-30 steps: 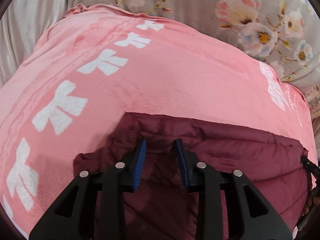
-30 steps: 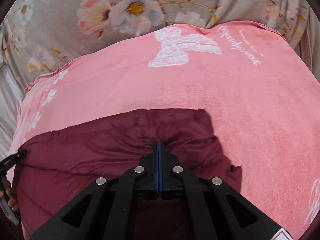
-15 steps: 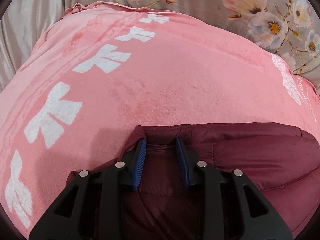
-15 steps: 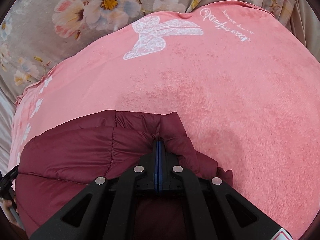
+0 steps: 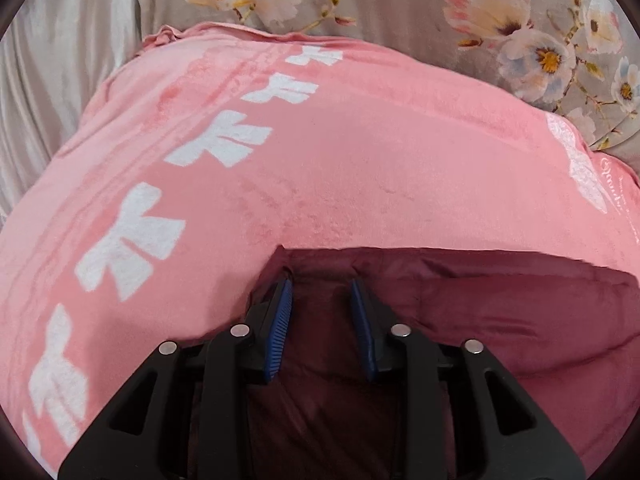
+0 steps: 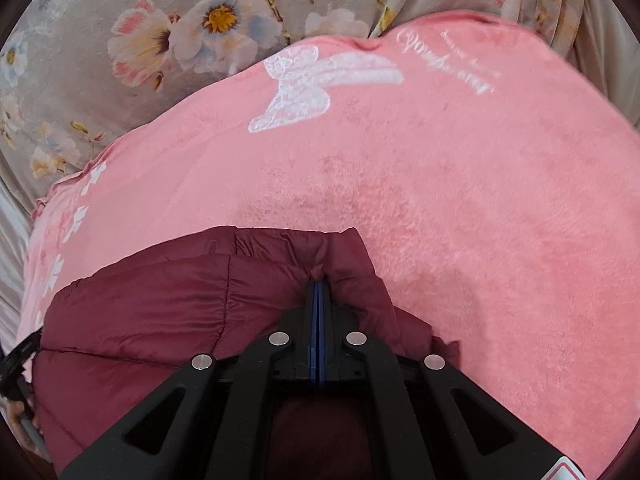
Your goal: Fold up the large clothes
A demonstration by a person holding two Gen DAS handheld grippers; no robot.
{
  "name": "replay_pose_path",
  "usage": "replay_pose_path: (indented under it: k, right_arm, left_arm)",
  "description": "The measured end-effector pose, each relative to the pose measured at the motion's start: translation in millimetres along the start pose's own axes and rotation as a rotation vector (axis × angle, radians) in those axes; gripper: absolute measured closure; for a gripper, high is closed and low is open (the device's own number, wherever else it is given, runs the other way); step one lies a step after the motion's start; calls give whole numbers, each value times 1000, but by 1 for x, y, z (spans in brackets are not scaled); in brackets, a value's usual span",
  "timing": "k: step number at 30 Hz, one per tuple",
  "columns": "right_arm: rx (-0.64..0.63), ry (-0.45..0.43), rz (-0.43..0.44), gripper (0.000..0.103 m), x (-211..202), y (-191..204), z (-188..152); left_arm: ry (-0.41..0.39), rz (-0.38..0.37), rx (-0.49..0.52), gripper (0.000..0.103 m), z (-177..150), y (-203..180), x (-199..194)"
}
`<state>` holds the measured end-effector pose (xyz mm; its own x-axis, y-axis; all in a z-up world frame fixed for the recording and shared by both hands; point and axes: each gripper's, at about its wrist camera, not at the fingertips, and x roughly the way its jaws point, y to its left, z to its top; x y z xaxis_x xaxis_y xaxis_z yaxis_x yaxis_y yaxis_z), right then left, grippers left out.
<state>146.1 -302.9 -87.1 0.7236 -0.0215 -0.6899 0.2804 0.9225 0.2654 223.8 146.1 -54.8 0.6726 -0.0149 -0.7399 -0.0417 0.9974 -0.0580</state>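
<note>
Left wrist view shows the left gripper [image 5: 322, 280] with its blue pads [image 5: 280, 320] spread apart over the near left corner of a maroon padded jacket [image 5: 500, 312], which lies on the near part of a pink blanket [image 5: 360, 168] printed with white bows [image 5: 132, 236]. Right wrist view shows the right gripper [image 6: 317, 280] clenched tight on a puckered fold at the jacket's [image 6: 180, 296] far edge, with the blanket [image 6: 500, 220] stretching beyond it to a grey floral sheet [image 6: 140, 40] at the blanket's far side.
</note>
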Motion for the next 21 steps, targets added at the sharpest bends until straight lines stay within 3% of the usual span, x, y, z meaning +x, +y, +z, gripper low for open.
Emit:
replay_pose_path:
  k: [4,8,13,21]
  right_arm:
    - [-95,17,123,95,-40,60,-1]
    - [-196,88,214,95,-43,125,-9]
    - [-260,133,202,95,-24,169,-16]
    - [-277,201,152,95,20,179,-32]
  left_arm:
    - [-14,-110,57,74,5,-40,-49]
    - [30,-154,145,73,4,-93,-54]
    - [121,-141,156,73,-5,-125,-20]
    - [132,-104,157,73,-16,-130,2]
